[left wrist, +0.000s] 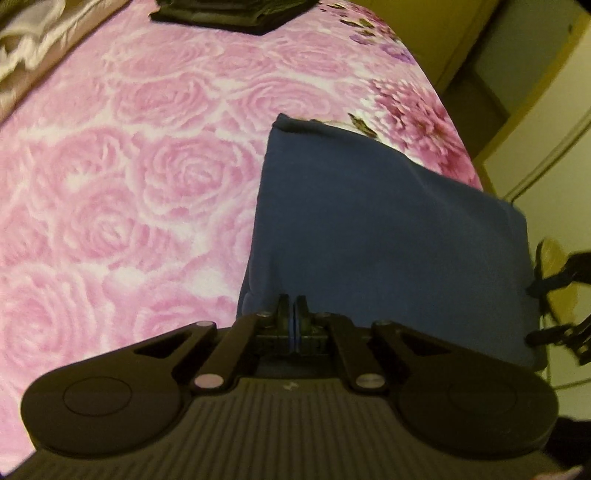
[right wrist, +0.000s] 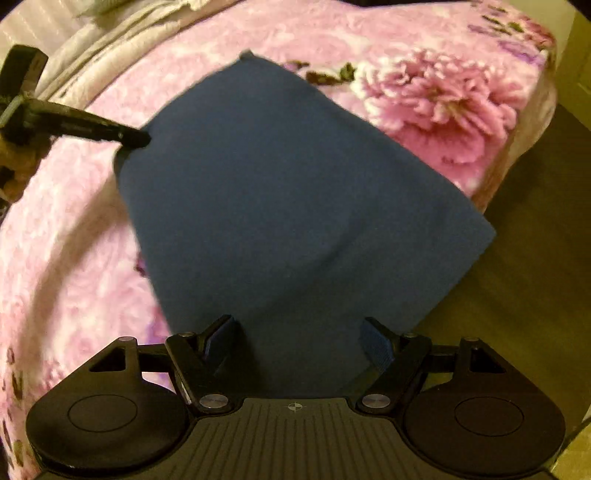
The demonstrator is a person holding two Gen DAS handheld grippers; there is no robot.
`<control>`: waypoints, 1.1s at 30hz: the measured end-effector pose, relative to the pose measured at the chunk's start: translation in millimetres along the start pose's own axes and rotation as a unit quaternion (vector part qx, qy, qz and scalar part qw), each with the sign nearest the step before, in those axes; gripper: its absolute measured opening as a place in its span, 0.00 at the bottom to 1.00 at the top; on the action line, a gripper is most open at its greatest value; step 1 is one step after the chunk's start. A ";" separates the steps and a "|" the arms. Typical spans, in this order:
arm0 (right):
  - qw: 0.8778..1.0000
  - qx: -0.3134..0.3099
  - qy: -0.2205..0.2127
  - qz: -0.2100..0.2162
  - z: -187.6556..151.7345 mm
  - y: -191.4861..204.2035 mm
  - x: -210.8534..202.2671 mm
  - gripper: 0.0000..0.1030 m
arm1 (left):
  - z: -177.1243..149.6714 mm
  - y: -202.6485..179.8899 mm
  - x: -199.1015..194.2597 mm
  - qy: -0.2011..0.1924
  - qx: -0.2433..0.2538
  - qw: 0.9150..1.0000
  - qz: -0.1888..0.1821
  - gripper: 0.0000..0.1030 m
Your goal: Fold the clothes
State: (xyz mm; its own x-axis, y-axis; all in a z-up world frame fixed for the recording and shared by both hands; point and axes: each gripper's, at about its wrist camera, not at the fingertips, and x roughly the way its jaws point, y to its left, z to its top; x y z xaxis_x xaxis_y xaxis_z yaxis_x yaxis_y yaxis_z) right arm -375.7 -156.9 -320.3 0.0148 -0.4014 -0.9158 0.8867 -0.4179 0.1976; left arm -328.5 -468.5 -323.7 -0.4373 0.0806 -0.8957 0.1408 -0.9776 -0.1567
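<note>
1. Blue garment (right wrist: 295,206): one item, dark blue cloth, lying on the bed near its right edge. It shows as a flat panel with straight sides and a far corner (left wrist: 284,120) that comes to a point. I judge it is at least partly folded, though I cannot count the layers from either view.

2. Left tongs (left wrist: 294,314): pressed together on the near left edge of the blue garment, with a thin line of blue showing between the pads. In the right wrist view the same tongs (right wrist: 142,140) meet the cloth at its left corner.

3. Right tongs (right wrist: 299,343): spread wide, holding nothing. Both blue pads sit over the near edge of the garment. I cannot tell whether they touch the cloth.

4. Pink floral blanket (left wrist: 129,184): covers the bed and carries everything listed here.

5. Dark folded item (left wrist: 236,16): at the far end of the bed, well apart from the blue garment. It lies flat and squared, as a finished piece would.

6. Pale crumpled fabric (left wrist: 33,40): at the far left, beside the blanket. I cannot say whether it is clothing or bedding.

7. Progress, as judged: one piece appears folded, and the blue one is in hand, partway folded or nearly complete.
</note>
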 end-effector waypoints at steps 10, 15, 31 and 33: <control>1.000 -0.020 0.002 0.019 -10.7 53.1 -17.4 0.75 | 0.8 -23.5 -32.0 0.014 0.066 0.997 0.048 0.14; 0.999 -0.038 -0.002 0.011 -8.1 70.4 -20.3 0.75 | -3.0 -33.7 -40.4 0.012 0.117 0.991 0.070 0.24; 0.992 -0.122 -0.001 -0.040 -17.4 94.9 10.5 0.97 | -98.1 -96.9 -12.9 -0.033 0.482 0.864 0.138 0.81; 0.992 -0.115 -0.004 -0.044 -17.1 90.3 3.0 0.98 | -99.5 -102.5 -12.8 -0.039 0.494 0.856 0.147 0.81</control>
State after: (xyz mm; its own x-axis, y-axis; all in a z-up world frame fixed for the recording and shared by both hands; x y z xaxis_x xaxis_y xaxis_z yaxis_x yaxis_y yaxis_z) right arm -287.6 -181.9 -311.2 -0.0706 -0.3779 -0.9231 0.9666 -0.2544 0.0302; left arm -248.9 -350.0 -337.5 -0.5754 -0.1735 -0.7993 -0.5476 -0.6441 0.5340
